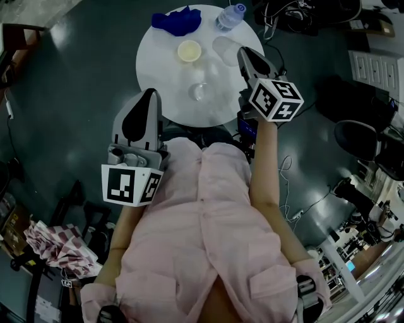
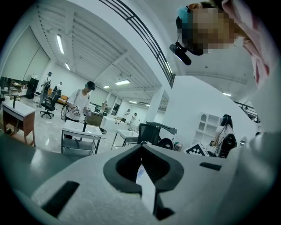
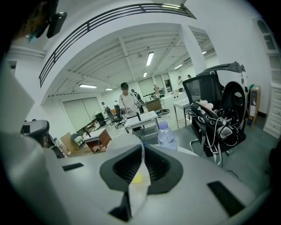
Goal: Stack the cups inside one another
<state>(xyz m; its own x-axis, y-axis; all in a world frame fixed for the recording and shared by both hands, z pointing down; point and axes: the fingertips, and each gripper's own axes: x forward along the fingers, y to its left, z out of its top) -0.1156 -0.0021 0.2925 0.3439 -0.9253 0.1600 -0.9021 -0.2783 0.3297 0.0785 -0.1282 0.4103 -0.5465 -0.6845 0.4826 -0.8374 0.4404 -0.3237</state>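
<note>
Overhead, a person in a pink shirt stands at a round white desk [image 1: 158, 69], a pair of tongs in each hand. The right tongs [image 1: 243, 53] reach over the desk's right side and are closed almost fully on the thin wall of a clear plastic cup [image 1: 224, 47]. The right gripper view shows that wall pinched between the jaws. A cream-yellow cup [image 1: 189, 50] stands just left of the held cup, and a second, smaller clear cup [image 1: 199, 93] sits nearer the person. The left tongs [image 1: 150, 94] hover at the desk's near-left edge, jaws almost together with only a thin slit and nothing between them. A crumpled blue cloth [image 1: 177, 21] and a clear plastic water bottle [image 1: 230, 16] lie at the far edge.
</note>
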